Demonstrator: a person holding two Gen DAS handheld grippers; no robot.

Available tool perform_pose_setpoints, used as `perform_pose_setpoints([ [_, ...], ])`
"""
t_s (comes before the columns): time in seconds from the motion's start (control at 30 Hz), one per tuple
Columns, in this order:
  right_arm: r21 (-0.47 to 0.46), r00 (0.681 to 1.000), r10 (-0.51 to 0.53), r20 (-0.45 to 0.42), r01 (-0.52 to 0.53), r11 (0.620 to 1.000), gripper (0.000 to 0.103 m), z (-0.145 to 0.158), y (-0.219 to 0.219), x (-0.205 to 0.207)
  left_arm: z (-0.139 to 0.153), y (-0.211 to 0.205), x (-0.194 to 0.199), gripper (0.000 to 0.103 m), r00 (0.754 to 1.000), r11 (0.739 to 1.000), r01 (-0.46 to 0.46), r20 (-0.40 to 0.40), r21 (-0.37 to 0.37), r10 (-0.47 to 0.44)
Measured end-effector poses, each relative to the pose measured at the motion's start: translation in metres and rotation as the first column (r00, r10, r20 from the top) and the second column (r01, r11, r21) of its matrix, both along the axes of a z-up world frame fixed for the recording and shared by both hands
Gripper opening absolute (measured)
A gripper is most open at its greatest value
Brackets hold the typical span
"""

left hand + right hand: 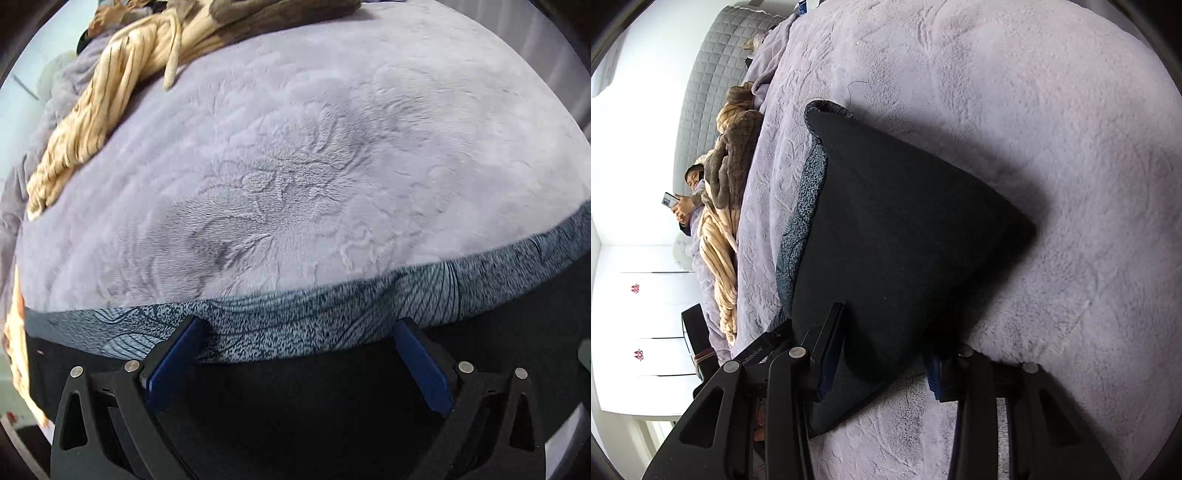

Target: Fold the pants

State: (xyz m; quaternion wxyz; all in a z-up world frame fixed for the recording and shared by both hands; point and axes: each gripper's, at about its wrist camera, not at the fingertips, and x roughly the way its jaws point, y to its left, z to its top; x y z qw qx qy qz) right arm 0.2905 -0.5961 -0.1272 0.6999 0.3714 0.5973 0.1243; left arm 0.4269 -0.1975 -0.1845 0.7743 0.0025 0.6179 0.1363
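Two grippers on one pair of black pants [905,229], laid on a lilac plush blanket [1052,129] over a bed

Step in hand, as judged: a fold under way, the cloth doubled so its speckled grey lining [295,325] shows along the edge

Left gripper [299,350]: pitched steeply down over the near edge of the pants; blue pads [424,365] spread wide, clasping nothing, cloth lying between and beneath them

Right gripper [882,354]: tilted down at a slant, jaws part-closed about a raised bunch of the black cloth; whether the pads pinch it I cannot tell

Next move calls for: a firm pinch on both sides, then carrying the edge across level so the layers meet squarely

Far left: striped tan blanket [110,92], clear of the work
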Motion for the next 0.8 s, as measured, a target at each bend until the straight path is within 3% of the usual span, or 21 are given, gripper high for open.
perform_pose_setpoints([
  [0.17,0.001,1.000,-0.003,-0.003,0.003,1.000,0.042,-0.003,0.002,0.000,0.016,0.001,-0.028,0.103,1.000,0.998,0.000,-0.004,-0.058,0.000],
  [0.33,-0.005,1.000,0.003,-0.005,-0.003,1.000,0.043,-0.002,0.003,0.002,0.002,-0.019,-0.056,0.103,0.998,0.995,-0.029,-0.052,-0.095,0.024],
  [0.8,-0.015,1.000,0.001,-0.007,-0.001,1.000,0.043,-0.001,0.005,0.004,0.003,-0.016,-0.058,0.103,0.998,0.993,-0.016,-0.063,-0.113,0.009],
])
